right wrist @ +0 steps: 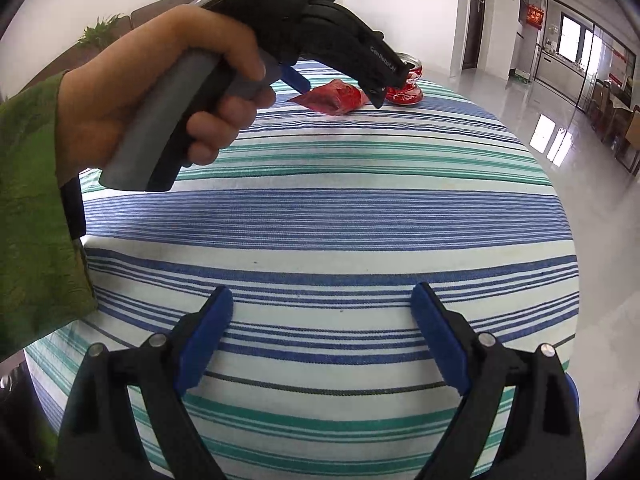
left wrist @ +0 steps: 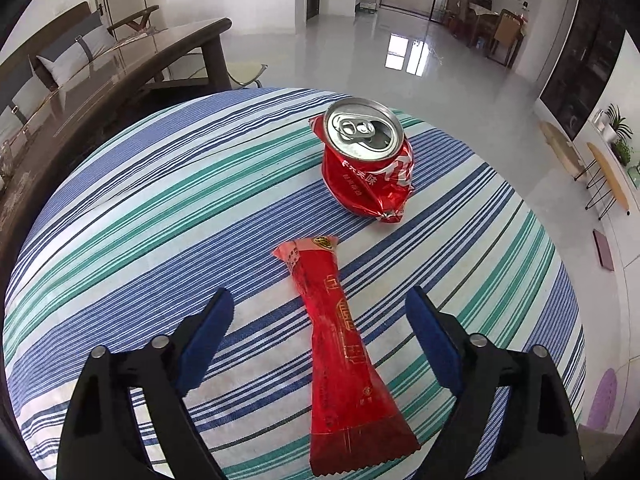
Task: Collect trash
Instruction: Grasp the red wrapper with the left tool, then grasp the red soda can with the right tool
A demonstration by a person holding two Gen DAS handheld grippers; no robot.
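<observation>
In the left wrist view we see the left gripper (left wrist: pixel 320 304) with its jaws wide apart, and the red wrapper (left wrist: pixel 338 356) lies between them on the striped tablecloth (left wrist: pixel 140 208). The blue pads (left wrist: pixel 210 332) stand on each side of the wrapper and do not touch it; there is cloth visible between each pad and the red foil. The wrapper runs lengthwise along the direction of the fingers, its wider end toward the camera. Beyond its far end, a little to the right, stands the crushed red can (left wrist: pixel 368 152), upright and apart from the wrapper.

In the right wrist view the right gripper (right wrist: pixel 322 302) is also wide open with nothing between its jaws, only tablecloth below. Further away we see a hand (right wrist: pixel 160 92) in a green sleeve (right wrist: pixel 36 208) holding the left gripper, tilted down over the wrapper.
</observation>
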